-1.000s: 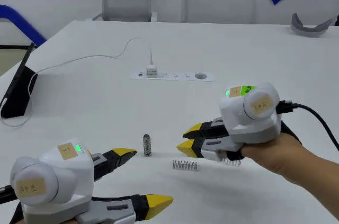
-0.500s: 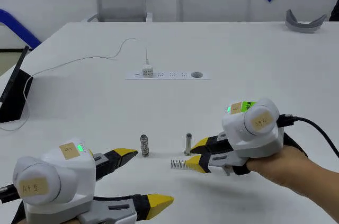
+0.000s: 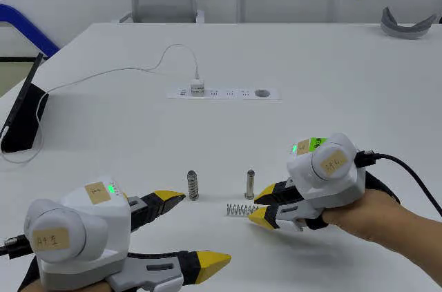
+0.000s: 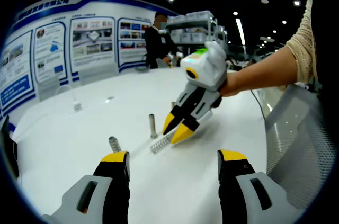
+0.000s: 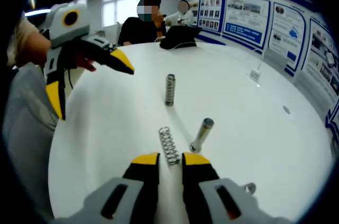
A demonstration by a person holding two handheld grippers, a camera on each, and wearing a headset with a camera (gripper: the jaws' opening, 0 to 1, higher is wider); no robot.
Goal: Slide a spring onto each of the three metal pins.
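Left gripper (image 3: pixel 202 228) wide — right gripper (image 3: pixel 255 208) narrow

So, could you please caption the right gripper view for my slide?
Right hand-held gripper flanks one end of the loose spring, beside a bare pin; farther pin already loaded.

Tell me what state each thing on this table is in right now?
loose spring, lying on its side.
left tongs, open, holding nothing.
right tongs, nearly closed about the loose spring's end; grip unclear.
sprung pin, upright, spring already on.
bare pin, upright, no spring.
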